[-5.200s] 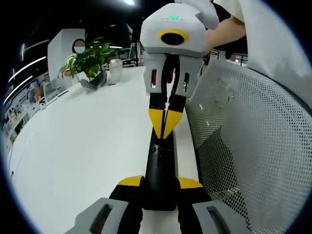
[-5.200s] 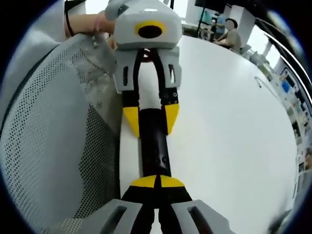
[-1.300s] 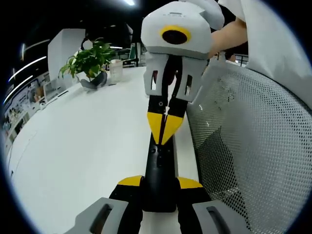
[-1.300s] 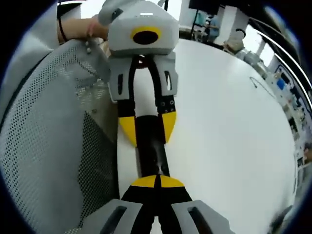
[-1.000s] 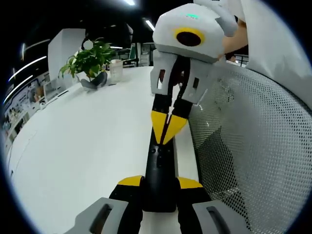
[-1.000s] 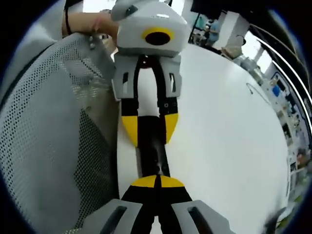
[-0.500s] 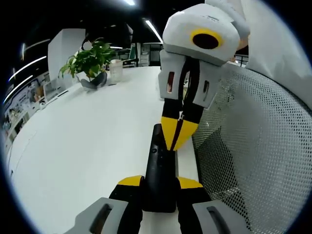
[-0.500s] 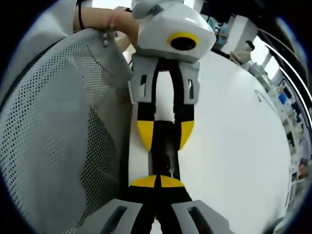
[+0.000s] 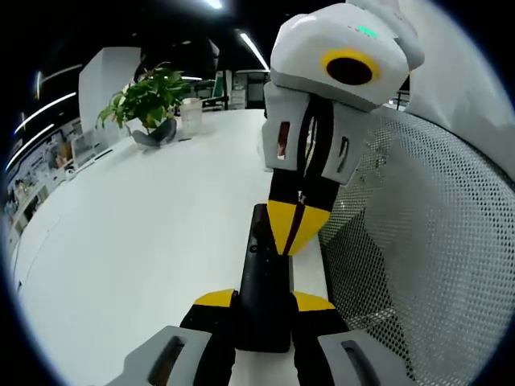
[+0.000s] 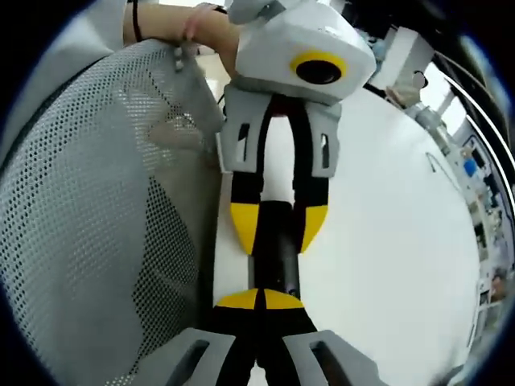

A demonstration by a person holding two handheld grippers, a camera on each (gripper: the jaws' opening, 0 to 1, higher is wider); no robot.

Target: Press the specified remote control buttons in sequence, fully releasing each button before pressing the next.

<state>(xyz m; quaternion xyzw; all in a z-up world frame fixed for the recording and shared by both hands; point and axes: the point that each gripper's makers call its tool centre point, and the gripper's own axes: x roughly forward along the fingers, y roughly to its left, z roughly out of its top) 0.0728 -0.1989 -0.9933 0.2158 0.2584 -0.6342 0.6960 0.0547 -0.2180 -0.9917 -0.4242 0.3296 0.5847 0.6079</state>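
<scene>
A long black remote (image 9: 259, 277) lies lengthwise between my left gripper's (image 9: 264, 300) yellow-tipped jaws, which are shut on its near end just above the white table (image 9: 137, 233). My right gripper (image 9: 294, 235) comes down from the top, shut, with its yellow tips together over the right side of the remote's far half. In the right gripper view, that shut right gripper (image 10: 259, 299) points at the remote (image 10: 282, 253). Opposite it, the left gripper (image 10: 279, 227) clamps the remote's other end.
A grey mesh chair back (image 9: 418, 241) stands close along the table's edge beside both grippers. A potted plant (image 9: 146, 100) and a glass jar (image 9: 191, 113) sit at the far end of the table. A person's hand (image 10: 205, 28) holds the left gripper.
My right gripper has slid right and nearer along the remote, so its tips now sit off the centre line and the remote's far end shows beside them. The left gripper keeps its hold.
</scene>
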